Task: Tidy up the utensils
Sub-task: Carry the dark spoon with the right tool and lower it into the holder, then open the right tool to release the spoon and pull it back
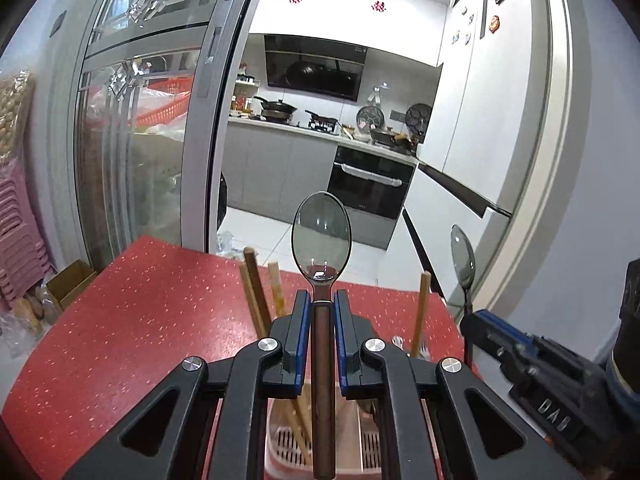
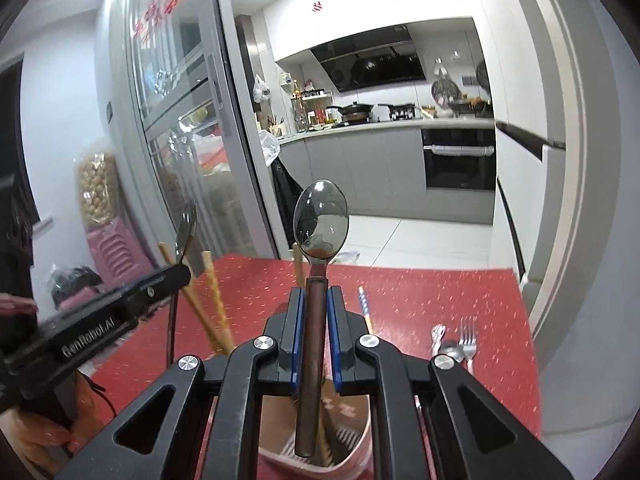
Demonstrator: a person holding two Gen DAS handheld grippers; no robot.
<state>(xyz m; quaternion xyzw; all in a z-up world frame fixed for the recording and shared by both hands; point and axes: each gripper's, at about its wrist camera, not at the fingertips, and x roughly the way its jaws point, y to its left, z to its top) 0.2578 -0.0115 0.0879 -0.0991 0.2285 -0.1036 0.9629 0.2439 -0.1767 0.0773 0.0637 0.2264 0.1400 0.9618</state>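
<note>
Beyond a sliding glass door (image 1: 132, 128) lies a grey-and-white kitchen with a stove, pans and a built-in oven (image 1: 370, 182), and in front of it stands the red speckled bench (image 1: 132, 312). On the bench sits a pink utensil holder (image 2: 352, 440) with slotted drain grids in its floor, directly below both grippers. The left gripper (image 1: 322, 300) has its blue-padded fingers (image 1: 303, 320) clamped on the brown handle of a spoon (image 1: 321, 236), held upright with the bowl facing the camera and the handle end reaching down toward the holder's compartments. The right gripper (image 2: 316, 294) likewise has its fingers (image 2: 334, 320) closed around the dark handle of a second spoon (image 2: 321, 220), also upright, its lower end hanging over the holder's opening. Each gripper shows at the edge of the other's view, the two just beside one another. Several wooden chopsticks (image 1: 256, 292) lean out of the holder to the left, and another stick rises on its right side. Farther right on the bench, in the right wrist view, lie a fork (image 2: 468, 340) and other small silver cutlery (image 2: 440, 340), close together, and a blue-and-white striped chopstick (image 2: 365, 306) lies near the holder.
</note>
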